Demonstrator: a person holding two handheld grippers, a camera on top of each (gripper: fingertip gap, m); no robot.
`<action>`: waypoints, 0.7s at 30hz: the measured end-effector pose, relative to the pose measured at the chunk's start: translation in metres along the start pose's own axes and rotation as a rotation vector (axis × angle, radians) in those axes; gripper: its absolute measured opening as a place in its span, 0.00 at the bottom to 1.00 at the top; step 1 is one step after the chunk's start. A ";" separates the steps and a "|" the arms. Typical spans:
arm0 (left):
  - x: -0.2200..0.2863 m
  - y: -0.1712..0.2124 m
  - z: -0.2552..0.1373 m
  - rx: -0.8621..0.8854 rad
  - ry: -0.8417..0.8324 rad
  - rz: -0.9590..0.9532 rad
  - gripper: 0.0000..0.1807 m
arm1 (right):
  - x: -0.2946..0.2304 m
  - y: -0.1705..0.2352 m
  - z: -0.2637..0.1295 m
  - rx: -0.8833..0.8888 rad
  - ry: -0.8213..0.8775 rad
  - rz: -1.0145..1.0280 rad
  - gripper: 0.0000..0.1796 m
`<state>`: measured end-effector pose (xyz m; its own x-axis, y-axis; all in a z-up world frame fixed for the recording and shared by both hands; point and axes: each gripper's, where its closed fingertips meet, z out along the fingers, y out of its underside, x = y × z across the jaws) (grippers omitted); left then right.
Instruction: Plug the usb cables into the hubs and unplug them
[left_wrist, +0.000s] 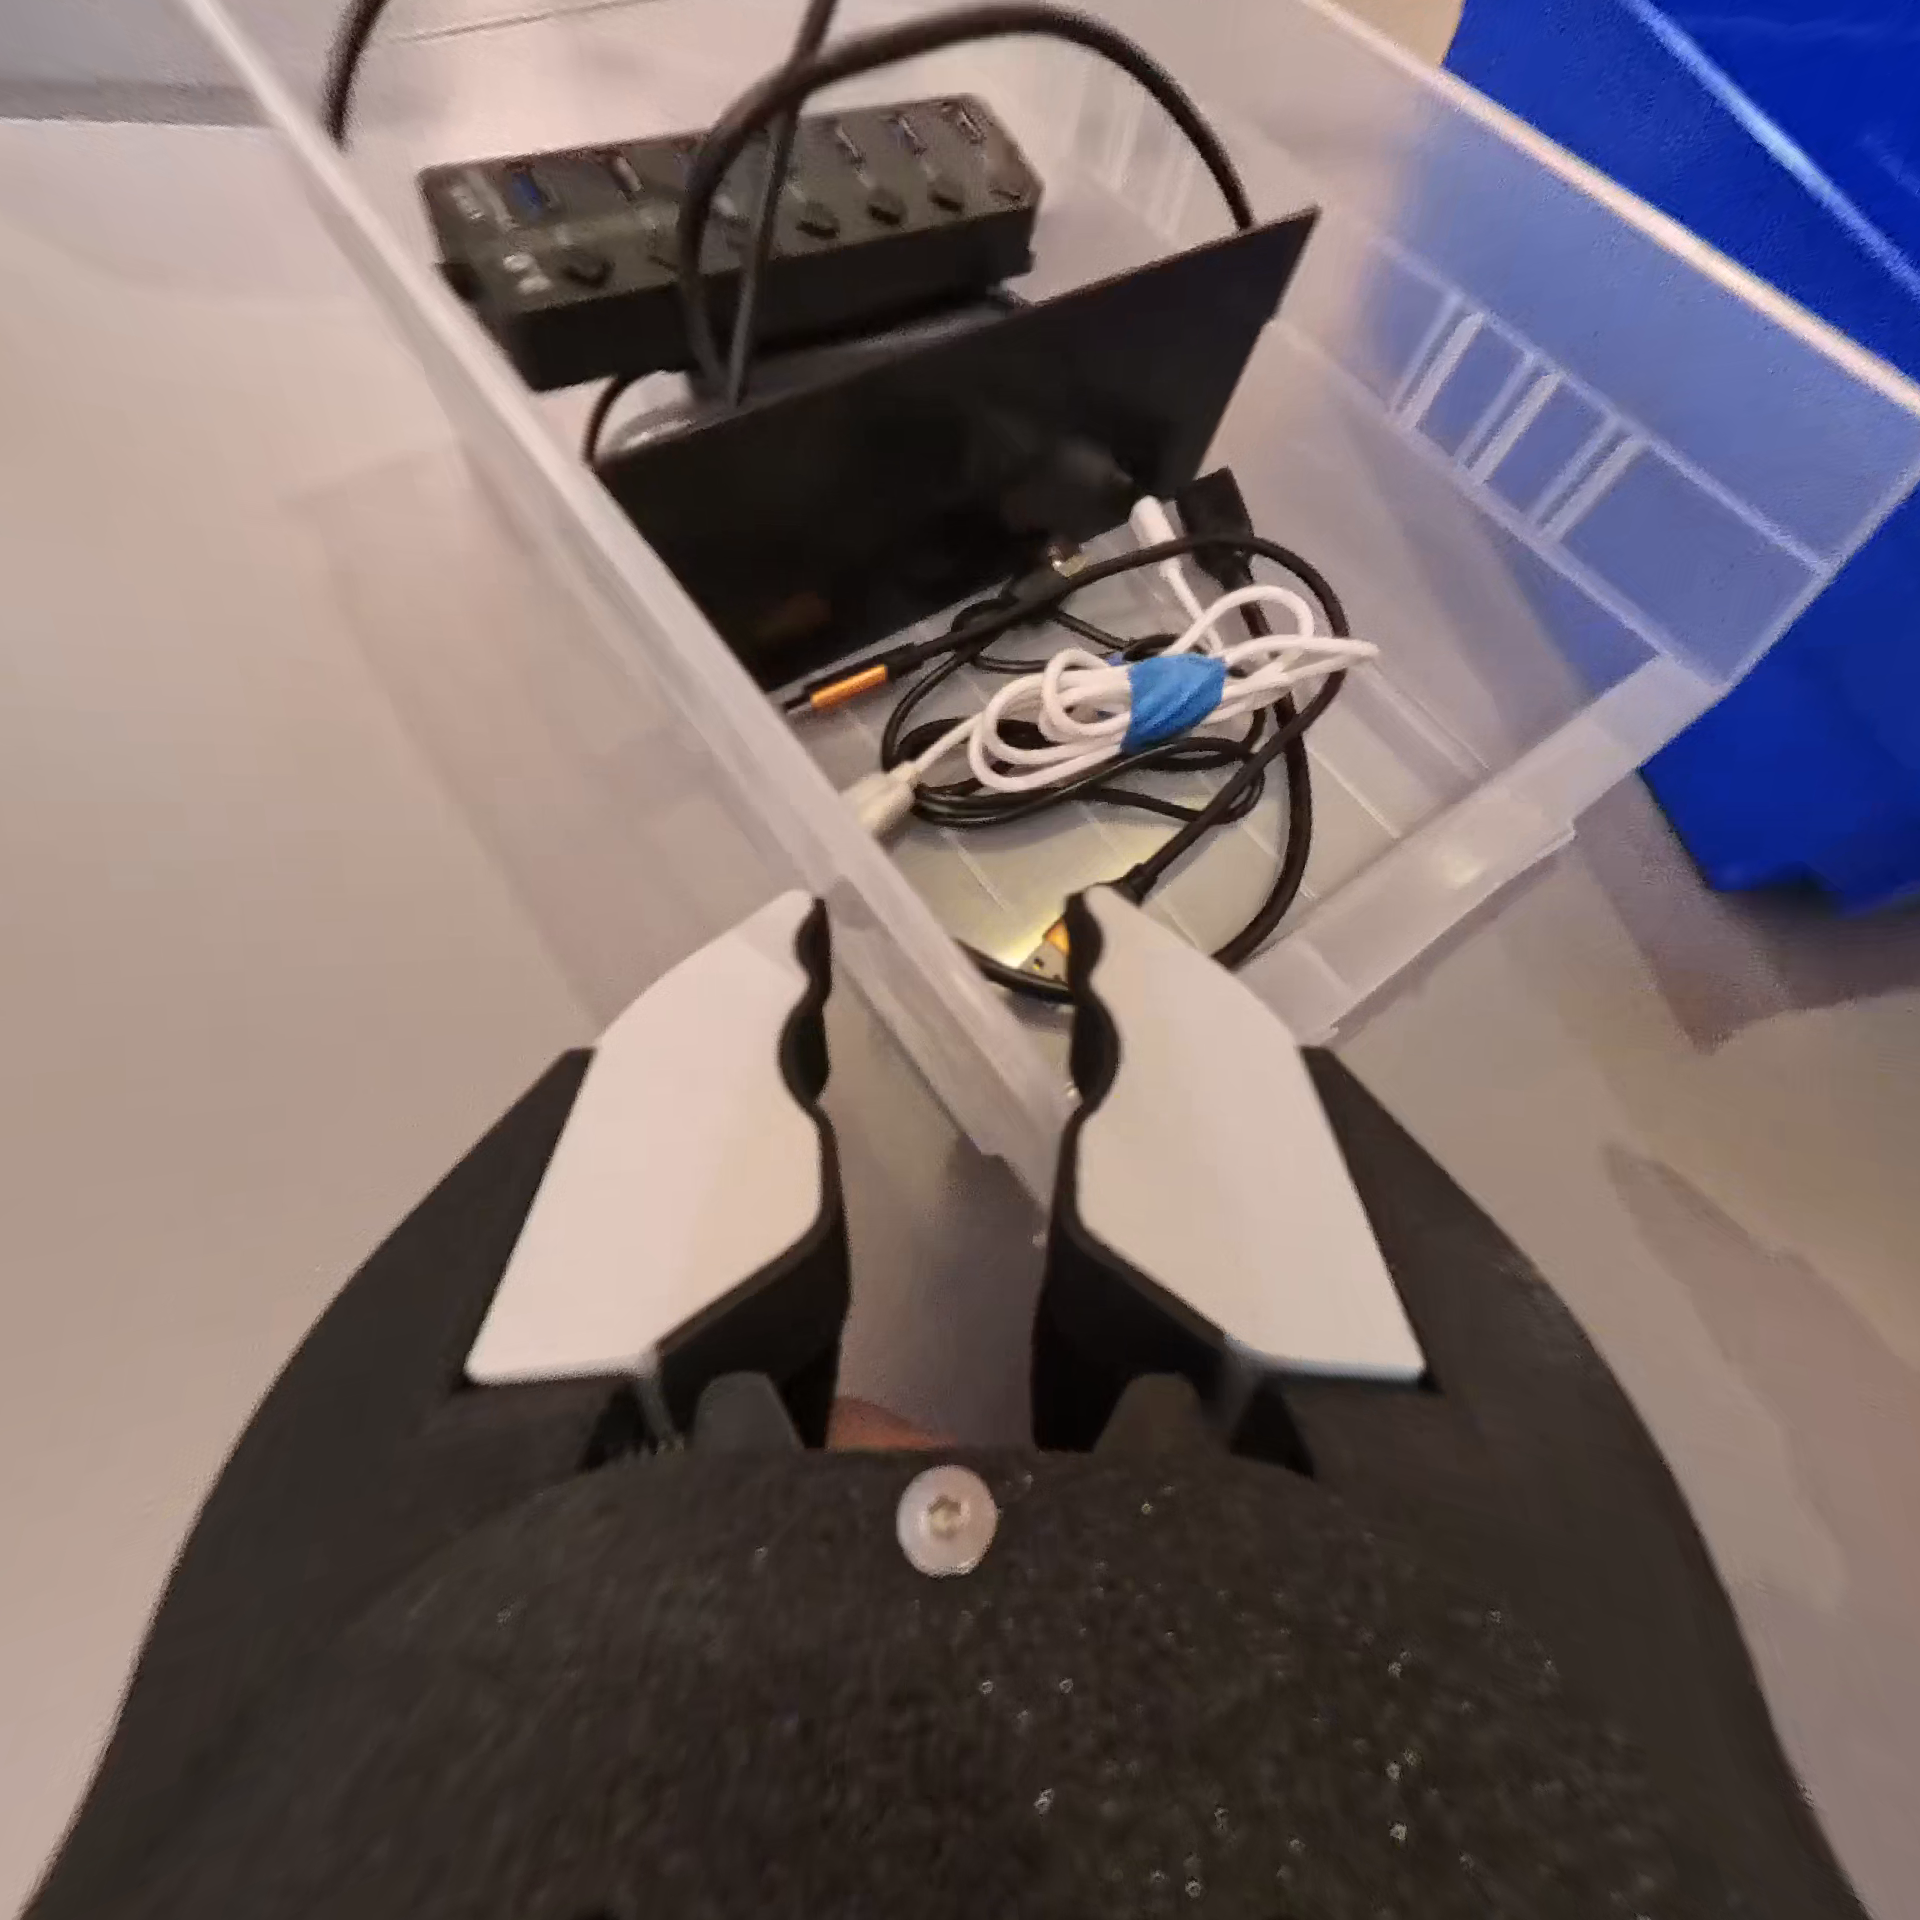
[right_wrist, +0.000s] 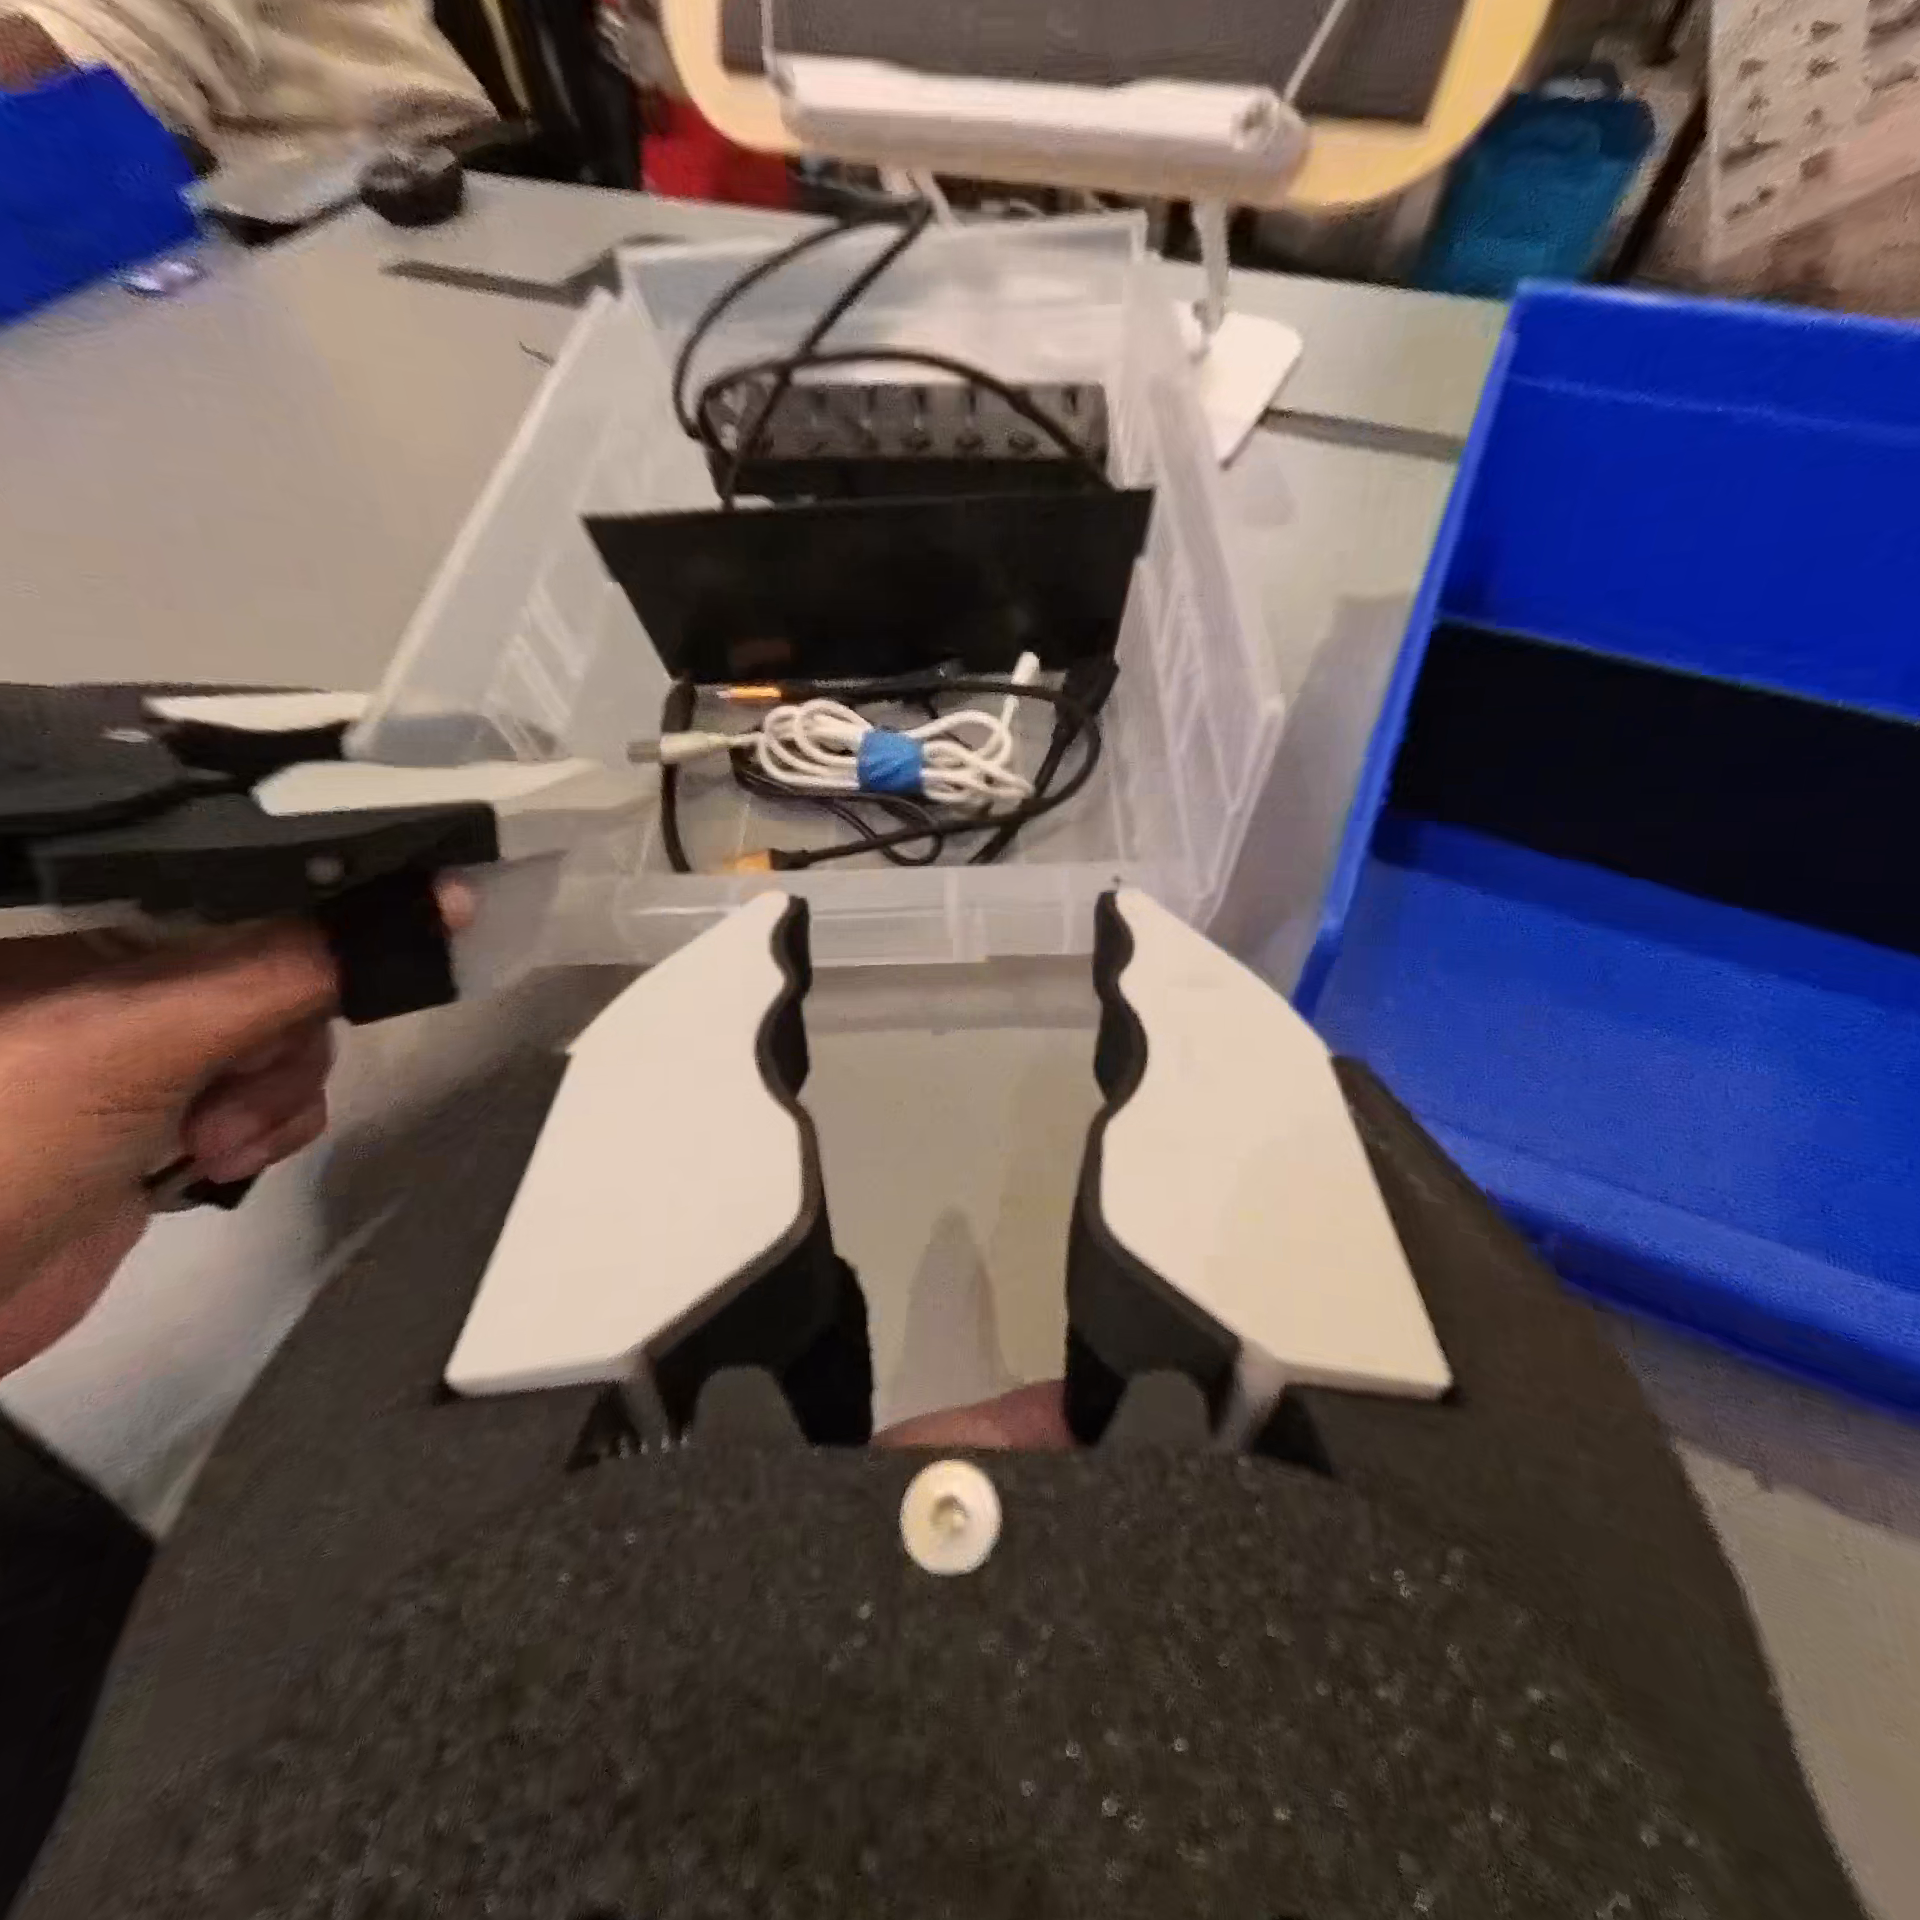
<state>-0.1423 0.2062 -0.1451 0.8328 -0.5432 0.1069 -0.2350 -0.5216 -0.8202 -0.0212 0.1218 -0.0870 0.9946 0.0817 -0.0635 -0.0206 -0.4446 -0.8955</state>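
A clear plastic bin (left_wrist: 1538, 582) holds a black USB hub (left_wrist: 727, 229) at its far end, behind a tilted black divider (left_wrist: 935, 447). In front of the divider lie a white cable bundle wrapped in blue tape (left_wrist: 1143, 696) and tangled black cables (left_wrist: 1278, 831). My left gripper (left_wrist: 951, 914) is open and empty, with the bin's left wall running between its fingers. My right gripper (right_wrist: 951, 914) is open and empty, just short of the bin's near wall (right_wrist: 935, 914). The hub (right_wrist: 904, 416), the white bundle (right_wrist: 904, 764) and the left gripper (right_wrist: 457, 748) also show in the right wrist view.
A blue bin (right_wrist: 1662, 831) stands directly right of the clear bin; it also shows in the left wrist view (left_wrist: 1766, 208). A hand (right_wrist: 135, 1091) holds the left gripper. A white stand with a round cream frame (right_wrist: 1039, 114) rises behind the bin. The table is grey (left_wrist: 260, 727).
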 end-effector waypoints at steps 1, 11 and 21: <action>-0.008 -0.001 -0.004 0.007 -0.011 -0.005 0.16 | 0.000 0.007 0.004 -0.016 0.060 0.003 0.29; -0.086 0.023 -0.062 -0.008 -0.052 -0.004 0.02 | -0.059 0.041 0.033 0.012 0.170 0.046 0.16; -0.229 -0.004 -0.092 0.077 -0.173 0.006 0.01 | -0.159 -0.014 0.111 -0.020 0.189 0.059 0.03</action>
<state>-0.3781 0.2726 -0.1146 0.9067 -0.4217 0.0091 -0.2066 -0.4629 -0.8620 -0.1900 0.2143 -0.1135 0.9931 -0.1133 -0.0294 -0.0789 -0.4618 -0.8835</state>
